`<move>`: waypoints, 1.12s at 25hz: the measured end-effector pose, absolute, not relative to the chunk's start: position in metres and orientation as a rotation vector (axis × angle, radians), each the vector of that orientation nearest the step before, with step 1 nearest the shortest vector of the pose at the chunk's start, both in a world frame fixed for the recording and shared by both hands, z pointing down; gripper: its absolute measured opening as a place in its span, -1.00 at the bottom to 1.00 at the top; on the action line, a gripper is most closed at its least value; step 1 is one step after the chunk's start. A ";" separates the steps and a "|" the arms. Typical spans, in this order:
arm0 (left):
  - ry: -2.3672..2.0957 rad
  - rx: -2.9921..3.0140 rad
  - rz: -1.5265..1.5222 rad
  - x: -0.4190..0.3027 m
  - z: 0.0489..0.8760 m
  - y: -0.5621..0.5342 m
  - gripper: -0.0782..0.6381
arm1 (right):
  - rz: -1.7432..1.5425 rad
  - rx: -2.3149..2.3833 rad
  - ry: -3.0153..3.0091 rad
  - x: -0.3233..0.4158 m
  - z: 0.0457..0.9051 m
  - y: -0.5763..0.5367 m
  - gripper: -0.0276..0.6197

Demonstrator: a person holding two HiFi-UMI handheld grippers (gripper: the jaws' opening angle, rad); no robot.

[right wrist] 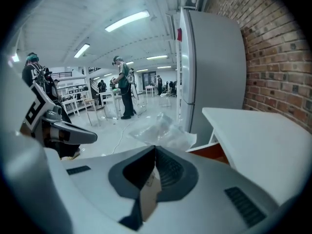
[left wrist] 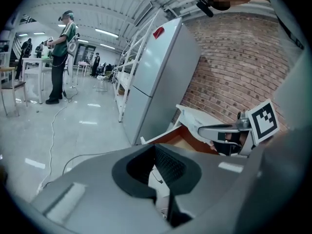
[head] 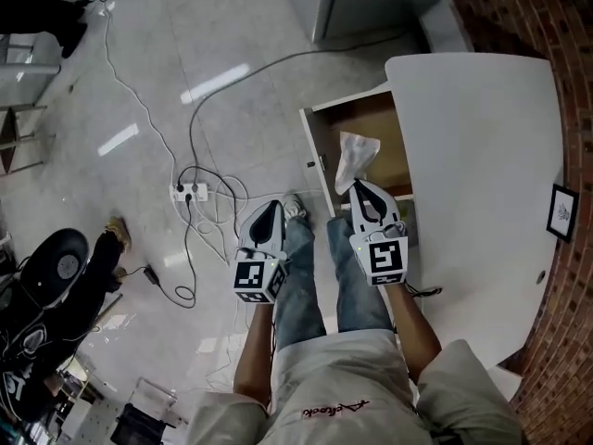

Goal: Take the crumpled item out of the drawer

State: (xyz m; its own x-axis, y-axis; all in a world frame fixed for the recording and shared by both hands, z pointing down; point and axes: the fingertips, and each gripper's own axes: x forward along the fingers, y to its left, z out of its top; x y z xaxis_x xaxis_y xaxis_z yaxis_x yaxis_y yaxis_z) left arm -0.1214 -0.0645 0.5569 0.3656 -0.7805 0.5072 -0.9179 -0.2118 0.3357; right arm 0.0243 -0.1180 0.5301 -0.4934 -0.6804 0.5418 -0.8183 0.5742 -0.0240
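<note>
The drawer point(head: 363, 130) under the white table point(head: 482, 184) stands pulled out, its brown inside showing. My right gripper point(head: 357, 186) hangs over the drawer's front part, shut on the crumpled item point(head: 355, 158), a pale, clear plastic wad that sticks out past the fingertips. In the right gripper view the crumpled item point(right wrist: 162, 128) fans out beyond the closed jaws of that gripper point(right wrist: 152, 152), with a strip of it pinched between them. My left gripper point(head: 271, 207) hovers over the floor to the left of the drawer. It is shut and holds nothing point(left wrist: 155, 148).
A power strip point(head: 190, 191) with cables lies on the floor to the left. A grey refrigerator point(left wrist: 158, 77) stands against the brick wall point(left wrist: 239, 72) beyond the table. A small framed picture point(head: 561, 213) sits at the table's right edge. People stand far off in the room.
</note>
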 end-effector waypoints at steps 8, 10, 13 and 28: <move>-1.523 2.101 0.255 -0.130 0.479 -0.077 -0.76 | 0.304 1.258 -2.373 0.026 0.444 -0.137 -0.87; -1.542 2.130 0.241 -0.133 0.464 -0.090 -0.76 | 0.270 1.271 -2.389 0.026 0.428 -0.149 -0.87; -1.566 2.163 0.222 -0.131 0.444 -0.103 -0.76 | 0.230 1.289 -2.404 0.034 0.411 -0.157 -0.87; -1.646 2.231 0.148 -0.110 0.330 -0.122 -0.76 | 0.117 1.342 -2.490 0.063 0.301 -0.172 -0.87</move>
